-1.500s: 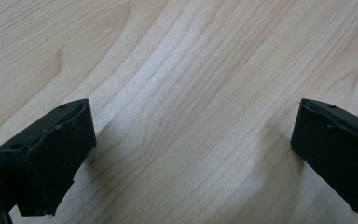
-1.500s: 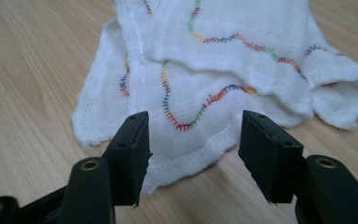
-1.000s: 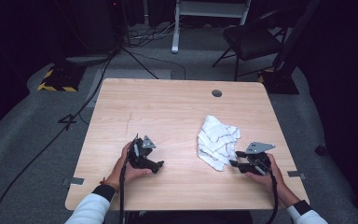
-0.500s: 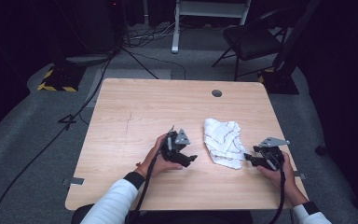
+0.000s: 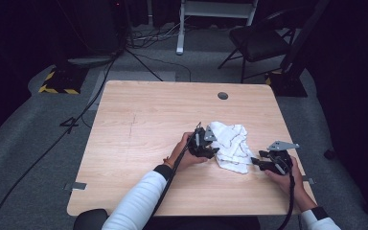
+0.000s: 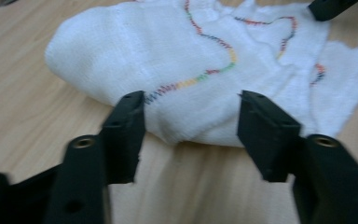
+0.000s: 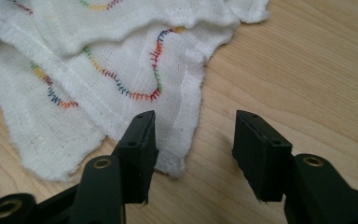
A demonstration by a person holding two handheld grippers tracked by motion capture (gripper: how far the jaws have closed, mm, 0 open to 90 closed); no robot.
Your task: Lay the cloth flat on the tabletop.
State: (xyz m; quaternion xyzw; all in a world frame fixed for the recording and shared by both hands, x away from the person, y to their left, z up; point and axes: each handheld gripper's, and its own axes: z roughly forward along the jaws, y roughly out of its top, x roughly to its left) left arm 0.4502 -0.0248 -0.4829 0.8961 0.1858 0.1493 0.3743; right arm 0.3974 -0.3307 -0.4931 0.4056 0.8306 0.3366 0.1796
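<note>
The left gripper (image 5: 210,146) sits at the left edge of the white cloth (image 5: 230,146). Its jaws have just been closing; they stand apart, with a cloth fold between them, not pinched. The cloth lies crumpled on the wooden table (image 5: 139,124), right of centre near the front. The right gripper (image 5: 258,162) sits at the cloth's right corner, jaws apart after closing slightly, pads clear of the hem.

— What colour is the cloth (image 5: 230,146)?
— White, with a wavy line of rainbow stitching: red, orange, yellow, green, blue.
— And the surface (image 5: 148,124)?
— Pale wood grain, with a small dark round cap (image 5: 223,96) near the far edge.
— The left tool (image 5: 210,152) and right tool (image 5: 255,162)?
— Both black, each with a grey plate on top.
</note>
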